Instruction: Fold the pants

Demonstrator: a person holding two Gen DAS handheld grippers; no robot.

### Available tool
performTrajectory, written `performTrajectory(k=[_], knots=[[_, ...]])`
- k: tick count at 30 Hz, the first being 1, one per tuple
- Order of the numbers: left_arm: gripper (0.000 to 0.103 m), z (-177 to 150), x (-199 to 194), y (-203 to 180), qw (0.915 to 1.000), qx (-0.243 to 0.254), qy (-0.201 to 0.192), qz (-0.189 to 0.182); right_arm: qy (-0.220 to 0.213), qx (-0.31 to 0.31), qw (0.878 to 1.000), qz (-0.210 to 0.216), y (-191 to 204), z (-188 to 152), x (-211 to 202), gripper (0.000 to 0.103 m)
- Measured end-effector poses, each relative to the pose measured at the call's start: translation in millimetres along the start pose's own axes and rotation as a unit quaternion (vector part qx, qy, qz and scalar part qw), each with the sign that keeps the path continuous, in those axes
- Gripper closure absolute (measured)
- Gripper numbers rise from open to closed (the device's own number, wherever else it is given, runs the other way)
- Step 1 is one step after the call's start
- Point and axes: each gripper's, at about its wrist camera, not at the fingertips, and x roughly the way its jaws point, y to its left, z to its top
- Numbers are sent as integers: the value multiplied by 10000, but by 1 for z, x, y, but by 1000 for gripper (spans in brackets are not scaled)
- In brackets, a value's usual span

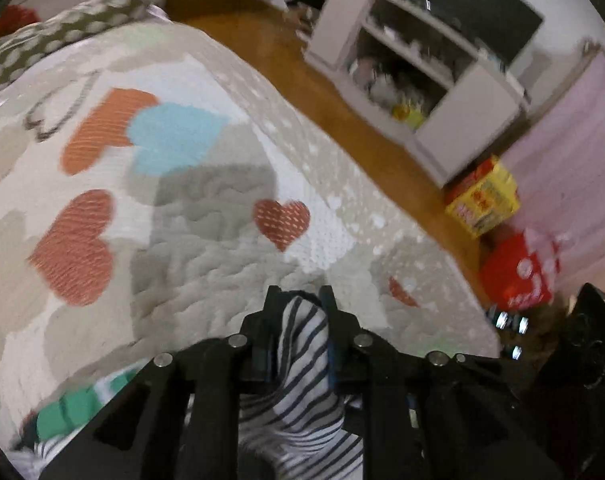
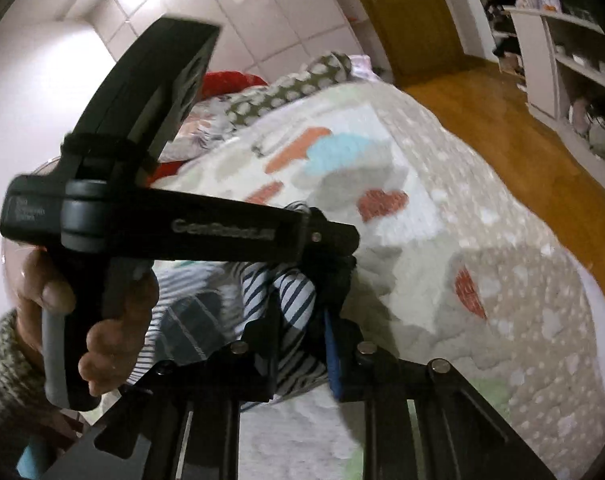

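The pants (image 1: 302,392) are white with thin dark stripes and a green patch at the lower left. My left gripper (image 1: 300,300) is shut on a bunched fold of them and holds it above the bed. In the right wrist view, the pants (image 2: 294,300) hang bunched between my right gripper's fingers, and my right gripper (image 2: 302,320) is shut on them. The left gripper (image 2: 326,240), held in a hand, crosses that view just above and touches the same cloth. Most of the pants are hidden under the grippers.
A quilt with orange and blue hearts (image 1: 142,160) covers the bed. A polka-dot pillow (image 1: 70,28) lies at its far end. Wooden floor (image 1: 322,92), a grey shelf unit (image 1: 414,80) and yellow and red boxes (image 1: 486,200) lie to the right.
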Motion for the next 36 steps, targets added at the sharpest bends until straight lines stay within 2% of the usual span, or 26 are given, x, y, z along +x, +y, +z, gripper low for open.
performTrajectory(k=[6,8,10,11,13,14,16,19,21,24,25,26,27,31,32,34,36], knots=[[84,-41,-56,52,9938,-780,-797,2,99,-714,9968,355,56,10,3,82],[77,-57,-71,74,9890,-1110,-973,62,234,-1067,9927,503,82,7,14,80],[68,-82,-88,98,9809,-1561,-1147,201,390,-1392,9876,618,105,2,28,78],[67,-90,-95,105,9779,-1688,-1213,228,540,-1532,9842,698,116,-4,38,75],[60,-119,-119,118,9677,-2011,-1477,349,881,-1653,9781,912,130,-15,55,63],[53,-132,-131,122,9632,-2122,-1577,479,1136,-1707,9731,1054,138,-22,66,62],[49,-154,-152,126,9541,-2284,-1755,820,1312,-1822,9683,1093,149,-29,71,62],[49,-187,-185,126,9397,-2396,-2023,1363,1101,-1842,9685,1266,158,-17,50,62],[49,-210,-202,133,9257,-2608,-2219,1607,846,-1736,9740,1185,156,-3,32,62],[49,-239,-216,156,9085,-3066,-2292,1675,707,-1479,9832,803,150,19,26,64],[49,-248,-220,162,9035,-3186,-2306,1705,745,-1421,9848,673,149,23,30,75],[49,-256,-222,168,8981,-3299,-2314,1760,798,-1399,9851,611,150,27,37,79],[49,-265,-225,176,8900,-3464,-2312,1858,909,-1383,9846,568,154,27,46,80],[49,-297,-235,196,8697,-3897,-2345,1919,1425,-1326,9793,555,166,11,89,80],[49,-305,-238,202,8624,-4037,-2355,1943,1586,-1326,9771,497,168,4,103,80],[49,-316,-242,210,8539,-4196,-2366,1970,2049,-1233,9703,363,164,-10,130,79],[49,-330,-246,218,8443,-4351,-2426,1977,2060,-1255,9701,281,164,-13,133,80]])
